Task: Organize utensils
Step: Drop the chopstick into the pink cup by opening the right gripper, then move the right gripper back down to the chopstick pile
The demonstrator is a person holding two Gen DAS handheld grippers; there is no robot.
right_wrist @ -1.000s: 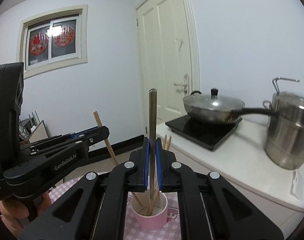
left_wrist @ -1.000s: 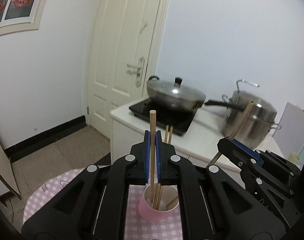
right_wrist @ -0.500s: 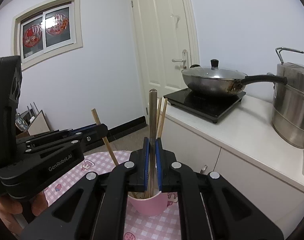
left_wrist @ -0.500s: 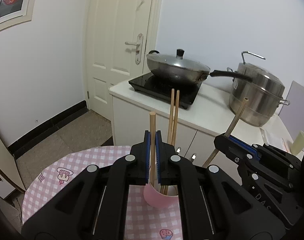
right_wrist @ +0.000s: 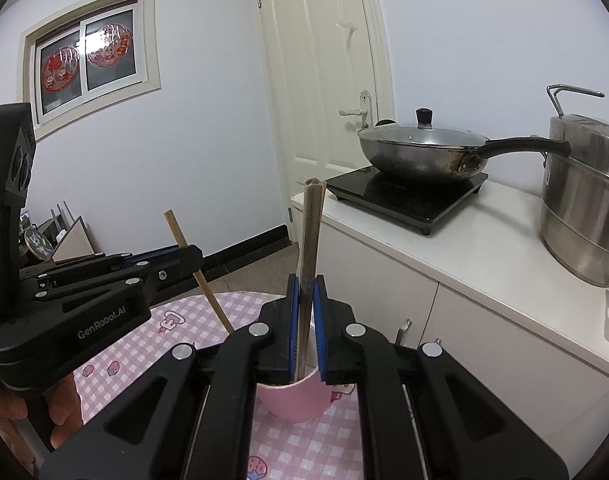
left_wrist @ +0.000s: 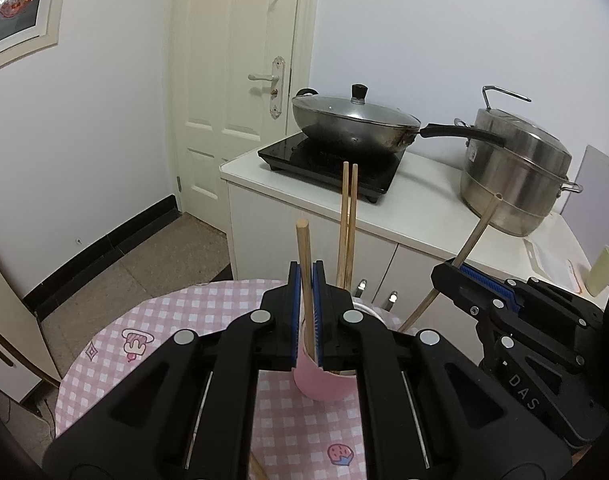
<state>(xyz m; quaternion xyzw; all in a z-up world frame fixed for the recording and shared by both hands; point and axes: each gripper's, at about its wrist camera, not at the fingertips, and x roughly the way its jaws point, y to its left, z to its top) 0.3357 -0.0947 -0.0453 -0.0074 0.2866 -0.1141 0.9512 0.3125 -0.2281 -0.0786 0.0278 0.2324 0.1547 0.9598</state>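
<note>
The left gripper (left_wrist: 306, 312) is clenching its blue-padded fingers (left_wrist: 294, 312) on a pale round wooden chopstick (left_wrist: 304, 264), holding it nearly upright with its lower end dipping into the small pink cup (left_wrist: 324, 382) just beyond the fingertips. The right gripper (right_wrist: 305, 320) is likewise clamping a darker, square-ended chopstick (right_wrist: 312, 232), whose lower part is reaching down inside the same pink cup (right_wrist: 294, 400). Each chopstick is pinched at mid-length, with the top standing well above the fingers.

Two more slender wooden chopsticks (left_wrist: 347, 224) are already standing together in the cup, on the far side of the left fingers, so part of the sorting looks done. What seems left is releasing both held sticks so they drop fully in. One further stick end (left_wrist: 258, 470) is peeking out under the left gripper at the picture's bottom edge; it may be waiting its turn.

The cup is sitting on a round bench covered with a pink checked cloth (left_wrist: 176, 320), but the gripper bodies are covering most of it, so the cup's inside, the chopstick tips and any other loose utensils are hidden. Whether either held stick is touching the cup's bottom cannot be told.
</note>
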